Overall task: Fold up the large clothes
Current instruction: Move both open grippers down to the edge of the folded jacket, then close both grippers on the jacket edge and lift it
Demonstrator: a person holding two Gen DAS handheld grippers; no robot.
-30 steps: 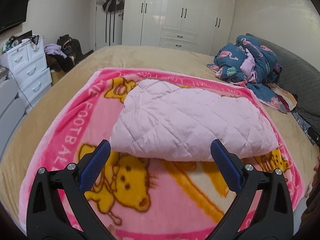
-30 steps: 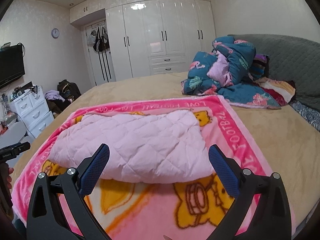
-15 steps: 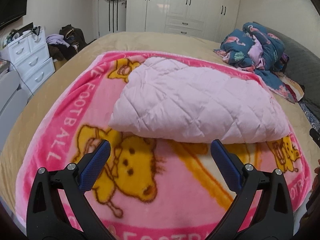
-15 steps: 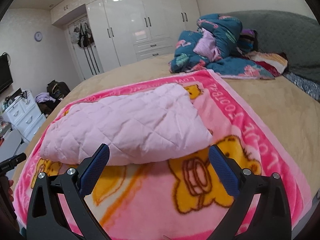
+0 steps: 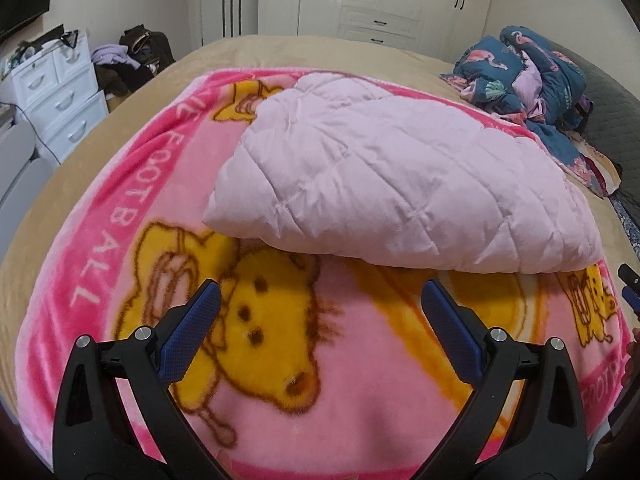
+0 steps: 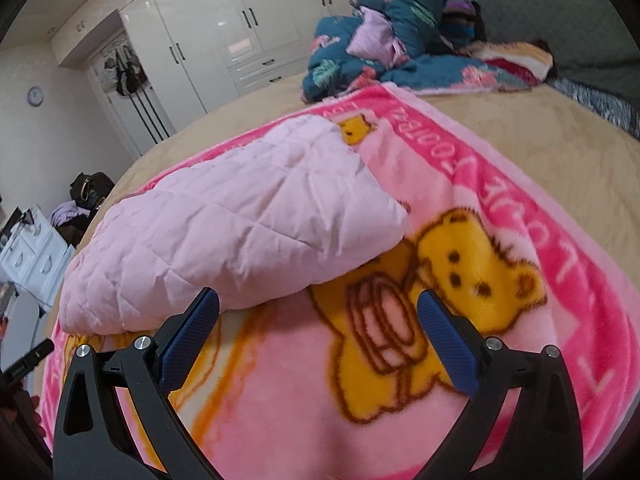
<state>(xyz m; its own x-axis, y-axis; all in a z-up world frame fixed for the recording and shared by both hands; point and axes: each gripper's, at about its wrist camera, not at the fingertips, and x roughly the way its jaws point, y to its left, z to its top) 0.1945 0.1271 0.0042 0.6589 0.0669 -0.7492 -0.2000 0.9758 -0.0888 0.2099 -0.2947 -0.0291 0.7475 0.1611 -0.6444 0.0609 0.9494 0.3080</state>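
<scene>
We see the left hand-held gripper (image 5: 320,300) at the bottom of the left wrist view, its two blue-padded fingers (image 5: 190,330) spread wide and holding nothing. It hangs above the pink cartoon-bear blanket (image 5: 132,208), which lies flat on the tan bed (image 5: 248,50).

We locate the folded pink quilted garment (image 5: 392,184) in the centre of that frame, resting on the blanket; its near folded edge lies just beyond the fingertips, apart from them.

In the right wrist view, the right hand-held gripper (image 6: 318,304) is likewise wide open and grips nothing. Its left fingertip (image 6: 208,300) lies close to the garment's (image 6: 240,232) near edge; we cannot tell whether they touch. The garment fills the centre left here.

A heap of blue flamingo-print bedding (image 6: 380,36) sits at the upper right, beyond the blanket (image 6: 500,200). White wardrobes (image 6: 224,32) stand along the top, and a white drawer unit (image 5: 60,92) stands at the left edge of the left wrist view.
</scene>
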